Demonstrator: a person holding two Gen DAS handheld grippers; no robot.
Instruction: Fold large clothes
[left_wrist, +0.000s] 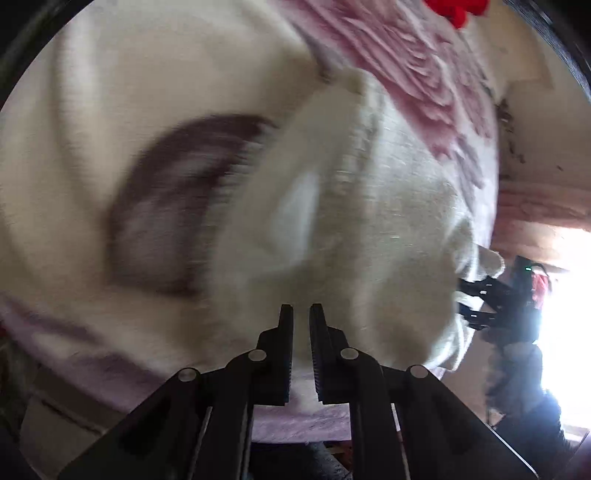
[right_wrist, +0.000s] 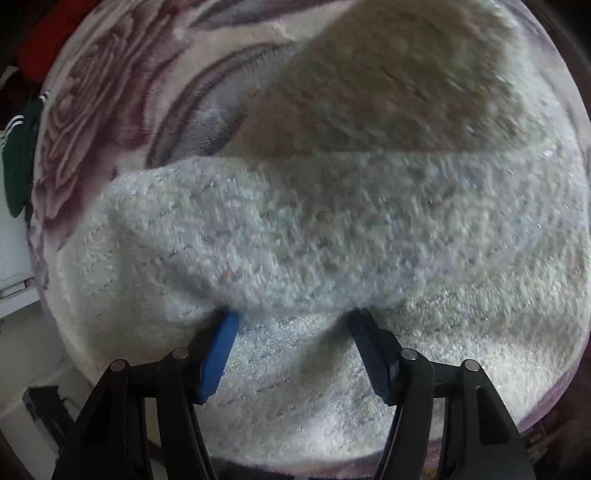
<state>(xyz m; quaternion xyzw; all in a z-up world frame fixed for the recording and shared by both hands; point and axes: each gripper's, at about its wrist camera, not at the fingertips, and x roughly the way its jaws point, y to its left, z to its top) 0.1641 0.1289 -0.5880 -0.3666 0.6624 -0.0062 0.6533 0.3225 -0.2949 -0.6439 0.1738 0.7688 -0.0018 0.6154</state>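
White, fluffy knit fills most of what can be seen: a large fuzzy garment lies spread over a plush blanket printed with big pink roses and dark curling leaves. One part of the garment is folded across the rest, making a thick roll that runs from side to side just ahead of the right gripper.

That gripper points steeply down at the cloth with its jaws standing wide. The blue pad and the dark pad opposite rest against the near edge of the roll, but I cannot tell whether any fabric is pinched between them; only flat knit lies in the gap.

The left gripper has its jaws drawn nearly together, with a narrow slit between the tips. Pale fabric lies right under and between the fingers, though motion blur hides whether a fold is caught there.

From the left wrist view, the right gripper shows at the garment's far edge. Something red sits beyond the blanket, and a dark green item with white stripes lies off its side.
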